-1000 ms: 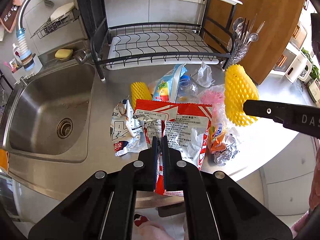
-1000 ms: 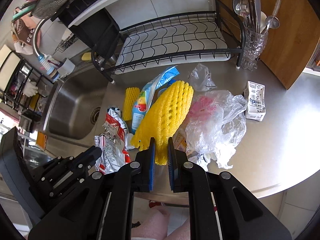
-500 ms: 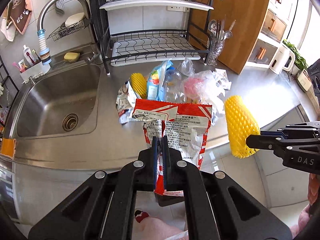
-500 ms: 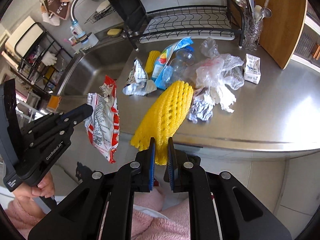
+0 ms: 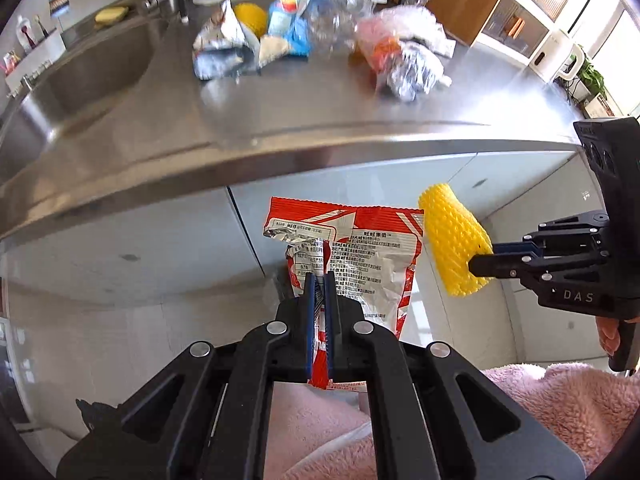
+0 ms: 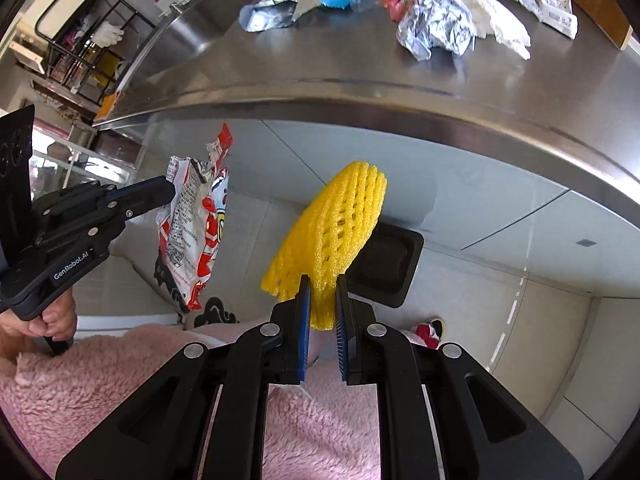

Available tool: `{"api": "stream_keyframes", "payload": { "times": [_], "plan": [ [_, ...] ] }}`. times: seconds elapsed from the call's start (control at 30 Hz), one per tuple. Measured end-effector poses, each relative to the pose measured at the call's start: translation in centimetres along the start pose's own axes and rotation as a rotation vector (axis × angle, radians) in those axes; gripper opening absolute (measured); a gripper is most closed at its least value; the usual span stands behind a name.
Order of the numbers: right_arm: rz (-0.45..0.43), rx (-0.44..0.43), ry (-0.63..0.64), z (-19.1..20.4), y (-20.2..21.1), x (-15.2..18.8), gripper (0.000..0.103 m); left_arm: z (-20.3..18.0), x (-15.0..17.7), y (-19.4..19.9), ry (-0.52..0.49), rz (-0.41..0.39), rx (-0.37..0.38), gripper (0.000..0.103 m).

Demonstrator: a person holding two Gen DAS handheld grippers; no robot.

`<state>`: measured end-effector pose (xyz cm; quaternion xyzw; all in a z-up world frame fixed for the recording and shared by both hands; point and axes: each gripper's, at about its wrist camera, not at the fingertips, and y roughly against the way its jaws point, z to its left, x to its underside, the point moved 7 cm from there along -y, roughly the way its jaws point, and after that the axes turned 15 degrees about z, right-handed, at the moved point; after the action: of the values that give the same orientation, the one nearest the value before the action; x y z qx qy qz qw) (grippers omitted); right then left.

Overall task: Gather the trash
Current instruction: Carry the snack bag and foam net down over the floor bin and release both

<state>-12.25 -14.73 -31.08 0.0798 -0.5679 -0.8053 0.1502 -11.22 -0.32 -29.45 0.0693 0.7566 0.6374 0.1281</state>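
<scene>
1. Holding firm, the left gripper [image 5: 318, 280] has its jaws clamped together on the lower part of a red-and-white snack wrapper [image 5: 360, 248], which stands up from the jaws in mid-air, below and nearer than the counter edge [image 5: 280, 160].
2. The right gripper [image 6: 322, 284] has its jaws pinched on the bottom end of a yellow foam fruit net [image 6: 336, 228]; the net rises free, in front of a black bin [image 6: 384, 268] low against the cabinet front.
3. Handling, wrapper: judged very light, thin crinkled film, likely slick. A grip across a flat doubled fold, as held, seems sound; a single torn edge may slip or tear.
4. Handling, net: judged near weightless, soft and springy. It compresses between the pads and the mesh gives purchase; any edge should serve as a hold.
5. Neither piece looks fragile. Either may cling to the pads or drift wide of the bin on release.
6. Remaining on the counter, far side: a silver foil bag [image 5: 220, 40] at left, a blue packet [image 5: 296, 24], a clear plastic bottle [image 5: 336, 20], crumpled foil [image 6: 436, 28] at right and a small carton [image 6: 556, 16] far right.
</scene>
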Motion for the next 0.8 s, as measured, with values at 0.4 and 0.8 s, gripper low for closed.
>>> {"api": "stream_keyframes", "payload": {
  "times": [0.4, 0.8],
  "plan": [
    [0.032, 0.052, -0.076, -6.4, -14.0, 0.3, 0.012, 1.7, -0.4, -17.7, 0.174, 0.223, 0.141, 0.003],
    [0.119, 0.026, -0.179, -11.0, -25.3, -1.3, 0.015, 2.5, -2.0, -29.8, 0.159, 0.317, 0.118, 0.003]
  ]
}}
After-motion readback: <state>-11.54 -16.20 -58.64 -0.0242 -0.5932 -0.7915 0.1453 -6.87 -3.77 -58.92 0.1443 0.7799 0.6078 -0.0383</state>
